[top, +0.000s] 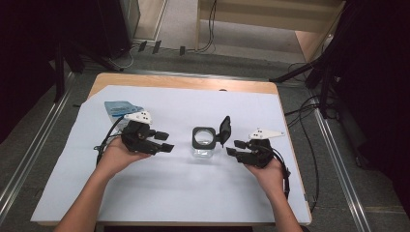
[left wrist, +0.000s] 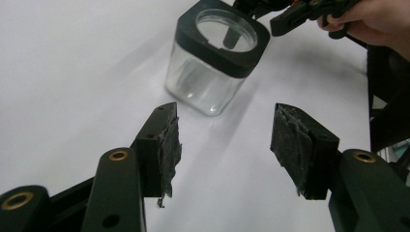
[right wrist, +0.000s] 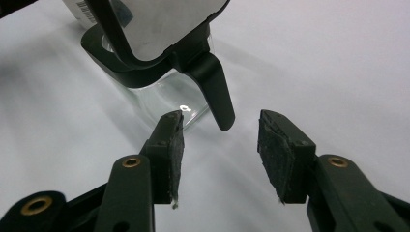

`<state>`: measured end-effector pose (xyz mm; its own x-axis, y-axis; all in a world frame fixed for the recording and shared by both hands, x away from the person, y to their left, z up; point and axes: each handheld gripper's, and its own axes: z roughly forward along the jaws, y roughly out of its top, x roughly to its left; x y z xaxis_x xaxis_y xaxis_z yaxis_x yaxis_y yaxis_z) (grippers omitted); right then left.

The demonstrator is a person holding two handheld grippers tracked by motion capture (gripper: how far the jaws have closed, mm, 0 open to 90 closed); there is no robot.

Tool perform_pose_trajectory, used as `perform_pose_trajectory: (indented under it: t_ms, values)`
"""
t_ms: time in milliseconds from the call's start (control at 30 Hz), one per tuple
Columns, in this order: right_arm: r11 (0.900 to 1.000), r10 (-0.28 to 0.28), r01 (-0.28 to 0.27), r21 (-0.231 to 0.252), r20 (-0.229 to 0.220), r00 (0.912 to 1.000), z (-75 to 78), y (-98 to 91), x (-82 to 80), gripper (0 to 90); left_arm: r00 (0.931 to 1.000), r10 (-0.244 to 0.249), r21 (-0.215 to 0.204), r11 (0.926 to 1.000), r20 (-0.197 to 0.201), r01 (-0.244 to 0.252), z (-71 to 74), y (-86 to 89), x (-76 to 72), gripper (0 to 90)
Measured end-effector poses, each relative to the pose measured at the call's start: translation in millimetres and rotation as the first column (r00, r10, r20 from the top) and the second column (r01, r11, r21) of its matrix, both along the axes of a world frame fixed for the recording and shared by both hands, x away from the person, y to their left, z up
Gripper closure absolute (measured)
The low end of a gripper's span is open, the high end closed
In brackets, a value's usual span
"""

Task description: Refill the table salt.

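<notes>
1. High view: a clear square jar (top: 204, 145) with a black collar around its mouth stands near the middle of the white sheet (top: 169, 193) that covers the table (top: 183, 82).
2. Its black lid (top: 225, 129) is swung up on the jar's right side and stands nearly upright, so the round mouth is uncovered.
3. In the left gripper view the jar (left wrist: 212, 63) looks see-through with rounded lower corners, and it appears empty.
4. The left gripper (top: 162, 141) sits just left of the jar, its jaws apart with nothing between them.
5. The right gripper (top: 233, 147) is just right of the jar, near the lid's tab (right wrist: 217, 96); its jaws are released and grip nothing.
6. A blue packet (top: 120, 108) lies at the far left of the sheet.
</notes>
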<state>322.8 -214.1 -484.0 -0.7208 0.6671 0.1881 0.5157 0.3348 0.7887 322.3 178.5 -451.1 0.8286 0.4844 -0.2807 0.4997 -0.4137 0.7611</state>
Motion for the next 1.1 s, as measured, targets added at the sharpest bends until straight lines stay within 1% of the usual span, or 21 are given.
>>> perform_pose_trajectory:
  t_ms: [67, 200, 300, 500, 633, 667, 767, 867, 933, 1033, 1100]
  values:
    - [1.0, -0.002, 0.002, -0.002, -0.008, 1.0, 0.3, 0.3, -0.1, 51.5, 0.9999, 0.015, -0.001, 0.9999, -0.004, -0.015, -0.8, 5.7, -2.0, 43.8]
    - [1.0, -0.005, 0.005, -0.005, -0.005, 1.0, 1.7, -1.3, -2.4, 51.4, 0.9992, 0.04, 0.005, 0.9992, -0.007, -0.04, -1.8, 19.1, -5.0, 43.8]
    - [1.0, -0.006, 0.006, 0.0, -0.007, 1.0, 2.2, -2.8, -3.4, 51.4, 0.9975, 0.07, -0.008, 0.9975, -0.009, -0.07, -1.4, 29.4, -6.7, 43.8]
    - [1.0, 0.007, -0.007, -0.007, -0.004, 1.0, 0.5, 0.9, -2.1, 52.0, 0.9935, 0.113, -0.003, 0.9936, -0.008, -0.113, -1.6, 49.2, -9.0, 44.1]
    - [0.9999, 0.014, -0.014, -0.008, -0.005, 0.9999, -0.6, 1.7, 0.1, 52.5, 0.9888, 0.149, -0.01, 0.9888, -0.006, -0.149, -1.3, 61.8, -10.3, 44.3]
    - [0.9999, 0.013, -0.013, -0.005, -0.005, 0.9999, -0.7, 1.7, 0.3, 52.6, 0.9871, 0.16, -0.003, 0.9871, -0.004, -0.16, -0.8, 64.7, -10.7, 44.5]
    - [0.9999, 0.011, -0.011, -0.007, -0.002, 0.9999, -0.9, 1.3, 1.5, 52.9, 0.9843, 0.176, -0.015, 0.9842, -0.006, -0.176, 0.0, 73.6, -11.1, 44.7]
    - [0.9999, 0.011, -0.011, -0.008, -0.008, 0.9999, -1.7, 1.8, 2.0, 53.2, 0.9826, 0.186, -0.007, 0.9825, -0.004, -0.186, 2.6, 80.3, -12.6, 44.8]
    - [0.9999, 0.011, -0.011, -0.009, -0.013, 0.9999, -2.1, 2.4, 2.1, 53.3, 0.981, 0.194, -0.01, 0.981, -0.003, -0.194, 4.8, 85.4, -13.9, 45.0]
    - [0.9998, 0.012, -0.013, -0.013, -0.014, 0.9998, -2.9, 3.1, 2.4, 53.4, 0.9767, 0.215, -0.002, 0.9767, 0.002, -0.215, 6.7, 92.7, -14.8, 45.2]
    - [0.9998, 0.014, -0.015, -0.016, -0.014, 0.9998, -3.0, 3.4, 2.4, 53.5, 0.9729, 0.231, -0.005, 0.9729, 0.002, -0.231, 7.7, 98.4, -15.7, 45.2]
